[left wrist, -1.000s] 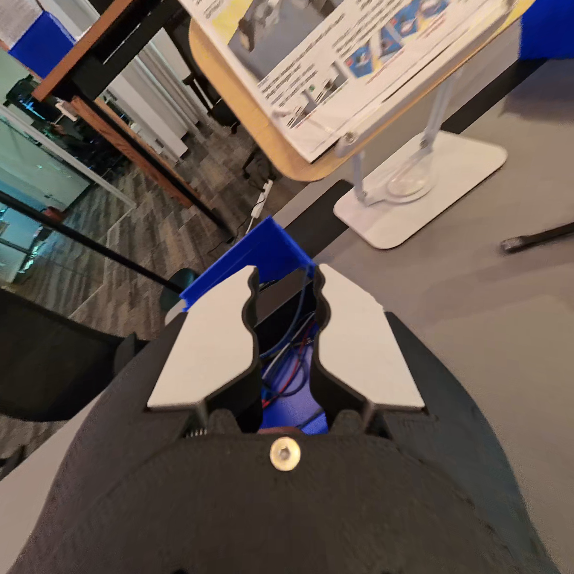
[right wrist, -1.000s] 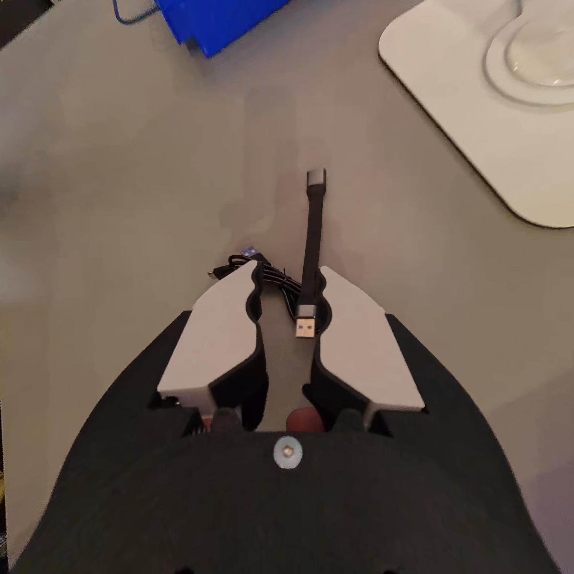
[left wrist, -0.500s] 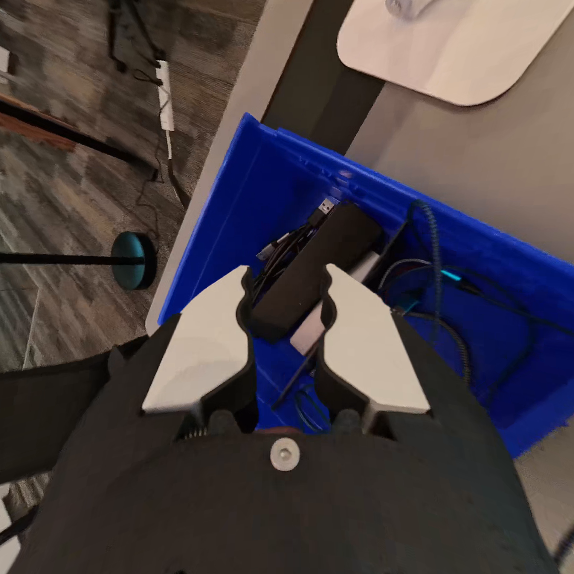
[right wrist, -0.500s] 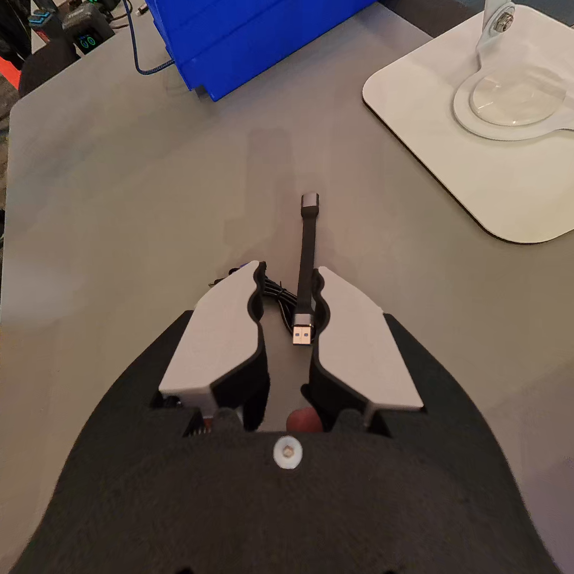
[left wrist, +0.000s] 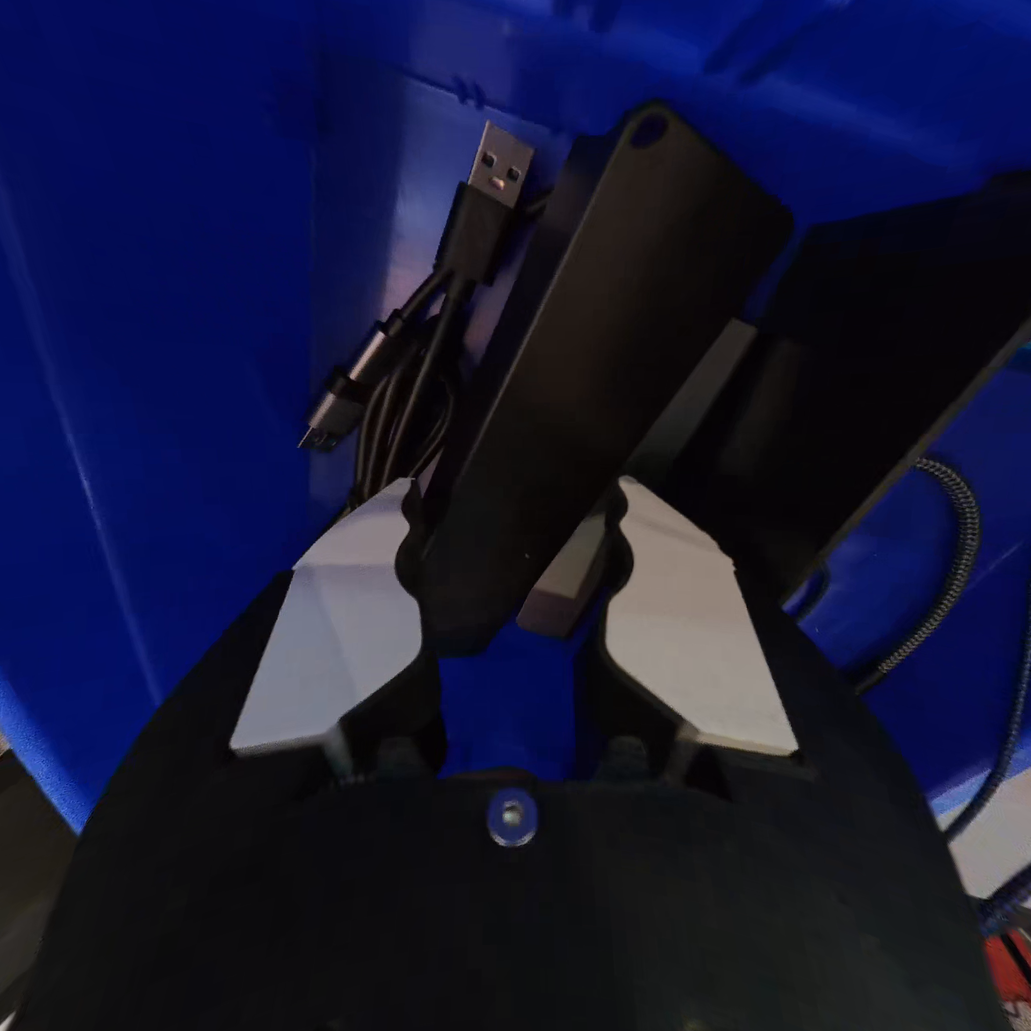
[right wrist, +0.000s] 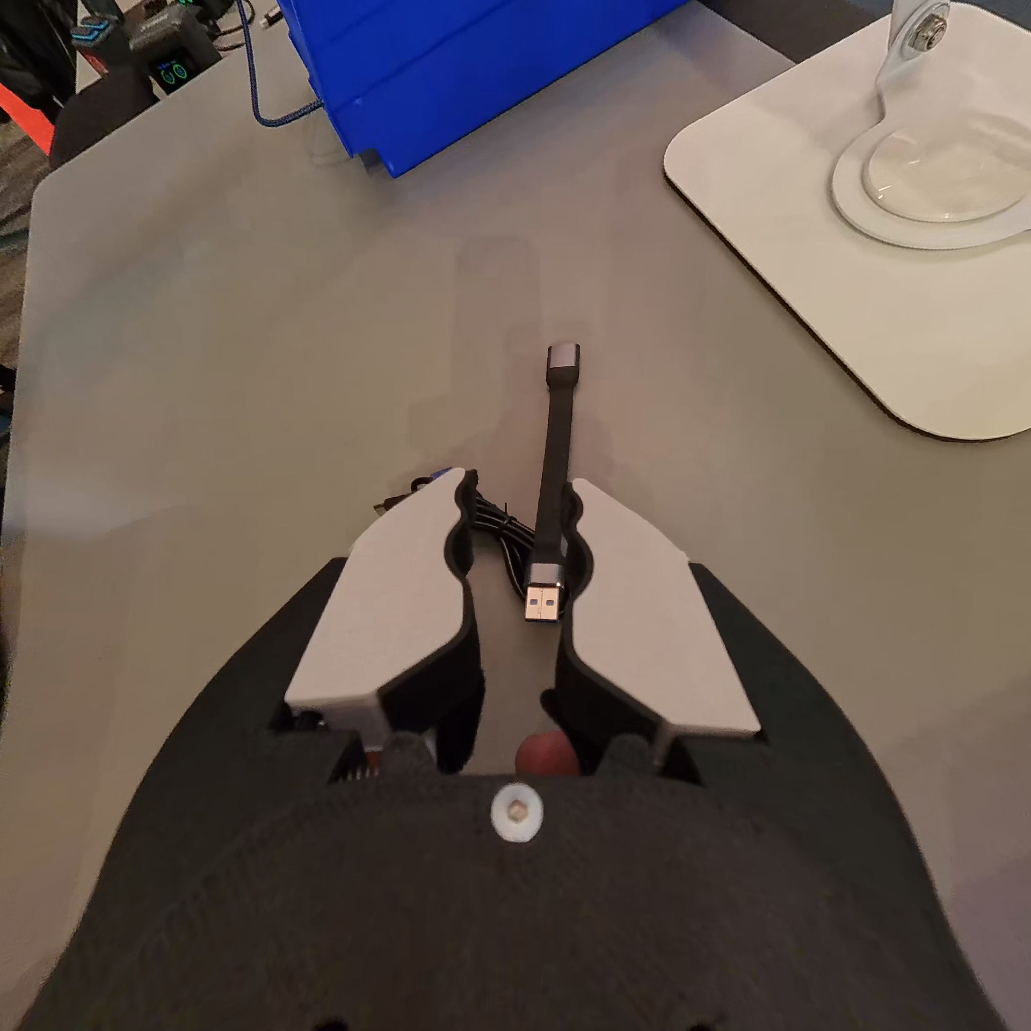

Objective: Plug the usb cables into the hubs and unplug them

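My left gripper (left wrist: 516, 491) is down inside the blue bin (left wrist: 167, 279). Its jaws stand wide open around the near end of a long black hub (left wrist: 586, 335), not pressing on it. A grey hub (left wrist: 686, 401) lies under the black one, beside the right finger. A bundled black cable (left wrist: 401, 401) with a USB plug (left wrist: 499, 164) lies left of the hub. My right gripper (right wrist: 519, 485) is above the grey table (right wrist: 223, 335). It is shut on a bundled black cable (right wrist: 502, 524) and a short flat black USB cable (right wrist: 558, 446) that sticks out forward.
A braided cable (left wrist: 959, 530) curls in the bin's right part. In the right wrist view the blue bin (right wrist: 446, 72) stands at the far edge, with a braided cable (right wrist: 262, 106) hanging from it. A white stand base (right wrist: 865, 279) lies at the right. The left gripper's tips are roughly 45 cm from the right gripper's.
My left gripper tipped down and dropped into the bin, and its jaws opened wider around the black hub. My right gripper rose a little, with the cables unmoved in its grasp.
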`<state>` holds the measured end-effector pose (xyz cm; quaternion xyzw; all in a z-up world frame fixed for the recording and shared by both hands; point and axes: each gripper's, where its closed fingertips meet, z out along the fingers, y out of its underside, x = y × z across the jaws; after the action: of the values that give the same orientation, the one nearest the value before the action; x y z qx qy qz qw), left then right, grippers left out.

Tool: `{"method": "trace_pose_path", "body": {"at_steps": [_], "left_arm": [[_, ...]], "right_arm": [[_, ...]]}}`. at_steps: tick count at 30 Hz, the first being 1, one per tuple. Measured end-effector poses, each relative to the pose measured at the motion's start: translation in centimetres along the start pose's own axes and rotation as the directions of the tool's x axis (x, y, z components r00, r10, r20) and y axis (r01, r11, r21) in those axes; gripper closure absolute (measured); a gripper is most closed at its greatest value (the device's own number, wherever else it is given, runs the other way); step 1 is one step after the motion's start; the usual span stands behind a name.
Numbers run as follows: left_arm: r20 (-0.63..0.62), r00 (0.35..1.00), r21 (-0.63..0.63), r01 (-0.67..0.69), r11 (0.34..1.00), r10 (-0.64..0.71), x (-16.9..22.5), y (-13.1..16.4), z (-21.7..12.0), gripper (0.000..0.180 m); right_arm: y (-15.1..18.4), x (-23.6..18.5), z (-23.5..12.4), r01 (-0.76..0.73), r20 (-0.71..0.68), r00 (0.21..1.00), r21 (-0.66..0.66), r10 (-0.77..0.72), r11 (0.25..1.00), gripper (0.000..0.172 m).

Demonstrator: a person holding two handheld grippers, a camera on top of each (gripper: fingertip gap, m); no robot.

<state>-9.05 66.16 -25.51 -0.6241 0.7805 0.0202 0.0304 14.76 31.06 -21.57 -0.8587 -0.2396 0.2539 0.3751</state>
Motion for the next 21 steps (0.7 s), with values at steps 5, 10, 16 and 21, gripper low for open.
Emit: {"method": "trace_pose_path", "body": {"at_steps": [5,10,16,21], "left_arm": [[0.014,1.0,0.039,0.019,0.999,-0.019,0.0,0.0,-0.2,0.118],[0.097,0.994,0.114,0.041,0.993,-0.052,-0.6,-0.3,-1.2,0.121],[0.292,0.95,0.22,0.048,0.974,-0.112,-1.6,-0.3,-5.7,0.123],[0.366,0.905,0.408,0.056,0.911,-0.219,-0.8,-0.6,-11.7,0.124]], "right_arm": [[0.2,0.2,0.0,-0.008,-0.002,1.0,0.0,0.008,1.0,0.144],[-0.1,0.1,-0.2,0.002,-0.005,1.0,0.012,-0.001,1.0,0.144],[-0.6,0.2,-0.6,0.003,-0.012,1.0,0.036,-0.002,0.999,0.144],[-1.2,-0.1,-0.8,0.013,-0.013,1.0,0.061,-0.013,0.998,0.142]]}}
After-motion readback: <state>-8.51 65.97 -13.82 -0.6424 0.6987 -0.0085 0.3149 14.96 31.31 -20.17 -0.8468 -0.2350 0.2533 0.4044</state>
